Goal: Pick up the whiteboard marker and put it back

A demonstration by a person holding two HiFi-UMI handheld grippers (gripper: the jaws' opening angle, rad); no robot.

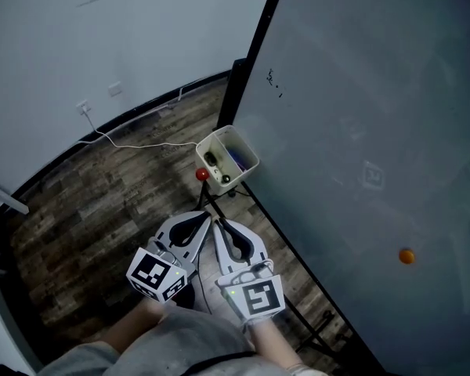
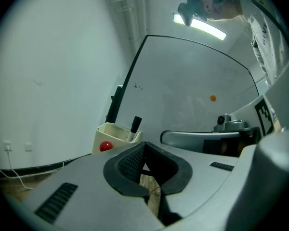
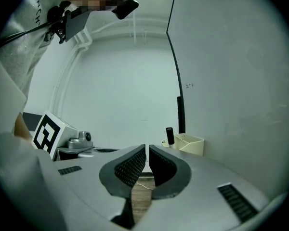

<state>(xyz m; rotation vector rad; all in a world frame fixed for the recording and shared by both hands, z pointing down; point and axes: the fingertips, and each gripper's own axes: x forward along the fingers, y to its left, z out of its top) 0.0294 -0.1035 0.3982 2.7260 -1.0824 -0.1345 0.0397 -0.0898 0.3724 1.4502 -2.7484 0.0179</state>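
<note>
A black-capped whiteboard marker stands upright in a cream holder box fixed at the whiteboard's lower left corner. It also shows in the right gripper view as the marker beside the box. From the head view, the box holds dark and purple pens. My left gripper and right gripper hang side by side just below the box, apart from it, tips pointing toward it. The left gripper is shut on nothing. The right gripper is shut too, with a hairline gap and nothing in it.
The whiteboard fills the right, with an orange magnet on it. A red ball sits beside the box. A white cable runs over the wooden floor to a wall outlet. Stand legs lie right of my grippers.
</note>
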